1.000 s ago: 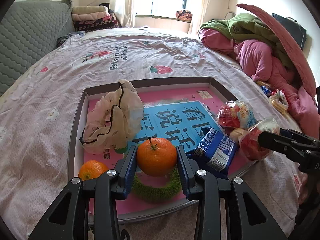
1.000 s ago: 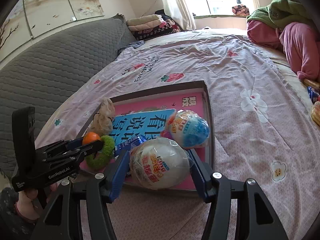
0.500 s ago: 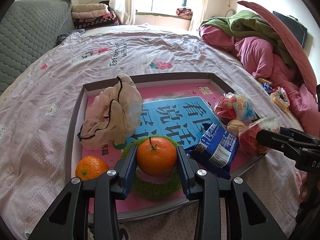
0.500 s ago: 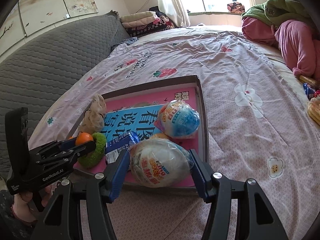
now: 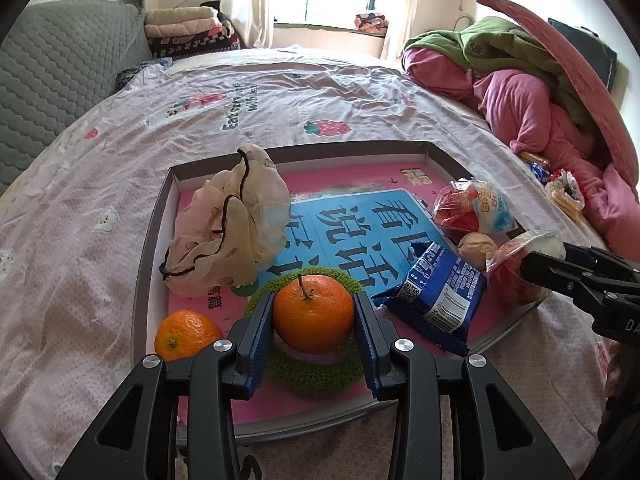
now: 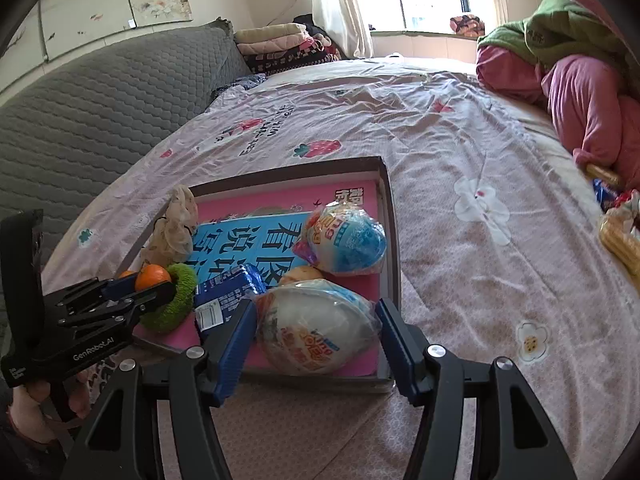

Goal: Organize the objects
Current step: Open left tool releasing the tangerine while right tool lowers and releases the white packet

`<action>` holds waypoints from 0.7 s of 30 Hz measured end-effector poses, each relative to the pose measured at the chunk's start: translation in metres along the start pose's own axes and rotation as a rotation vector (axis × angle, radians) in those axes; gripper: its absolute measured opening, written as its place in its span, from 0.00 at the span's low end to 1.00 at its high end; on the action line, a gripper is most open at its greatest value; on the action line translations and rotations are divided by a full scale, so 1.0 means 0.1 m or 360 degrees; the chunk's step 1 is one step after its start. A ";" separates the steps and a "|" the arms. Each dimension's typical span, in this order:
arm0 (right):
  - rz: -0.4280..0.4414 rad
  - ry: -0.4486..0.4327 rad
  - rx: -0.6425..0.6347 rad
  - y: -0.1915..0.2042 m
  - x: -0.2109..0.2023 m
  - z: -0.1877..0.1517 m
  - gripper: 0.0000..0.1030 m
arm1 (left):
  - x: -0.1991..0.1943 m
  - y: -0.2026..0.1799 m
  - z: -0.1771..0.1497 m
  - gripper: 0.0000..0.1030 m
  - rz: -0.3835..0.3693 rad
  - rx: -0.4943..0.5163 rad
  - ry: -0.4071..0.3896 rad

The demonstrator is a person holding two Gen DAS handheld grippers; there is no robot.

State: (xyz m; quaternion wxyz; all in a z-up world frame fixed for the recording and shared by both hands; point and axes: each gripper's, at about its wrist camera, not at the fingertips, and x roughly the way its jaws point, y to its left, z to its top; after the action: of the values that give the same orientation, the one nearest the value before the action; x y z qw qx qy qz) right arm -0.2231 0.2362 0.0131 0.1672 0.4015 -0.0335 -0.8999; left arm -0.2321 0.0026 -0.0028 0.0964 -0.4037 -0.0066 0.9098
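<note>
A shallow tray (image 5: 148,248) with a pink and blue book inside lies on the bed. My left gripper (image 5: 314,316) is shut on an orange (image 5: 313,312) just above a green fuzzy ring (image 5: 320,376) in the tray's near part; both show in the right wrist view (image 6: 152,276). My right gripper (image 6: 316,330) is open, its fingers apart on either side of a wrapped toy egg (image 6: 316,332) that rests in the tray's near right corner (image 6: 390,380); there are gaps on both sides.
The tray also holds a second orange (image 5: 186,334), a crumpled cloth pouch (image 5: 232,232), a blue snack pack (image 5: 436,296), a walnut (image 5: 476,246) and another wrapped egg (image 6: 344,240). Pink and green bedding (image 5: 532,92) is piled at right; snacks (image 6: 620,236) lie on the sheet.
My right gripper's fingers have spread away from the wrapped egg, which now rests in the tray. My left gripper still holds the orange, a little nearer the green ring.
</note>
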 end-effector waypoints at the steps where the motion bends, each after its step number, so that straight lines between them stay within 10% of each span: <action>1: -0.0006 -0.0005 -0.0007 0.01 0.00 0.00 0.59 | 0.00 0.00 0.00 0.39 0.0003 0.0002 0.0001; 21: 0.0005 -0.0044 -0.0032 0.07 -0.06 0.02 0.62 | -0.09 0.01 0.04 0.42 -0.0001 -0.0021 -0.0028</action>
State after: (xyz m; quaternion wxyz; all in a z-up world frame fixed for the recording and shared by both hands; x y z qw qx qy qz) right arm -0.2193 0.2314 0.0198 0.1722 0.3874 -0.0275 -0.9053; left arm -0.2294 0.0005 0.0067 0.0941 -0.3963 -0.0134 0.9132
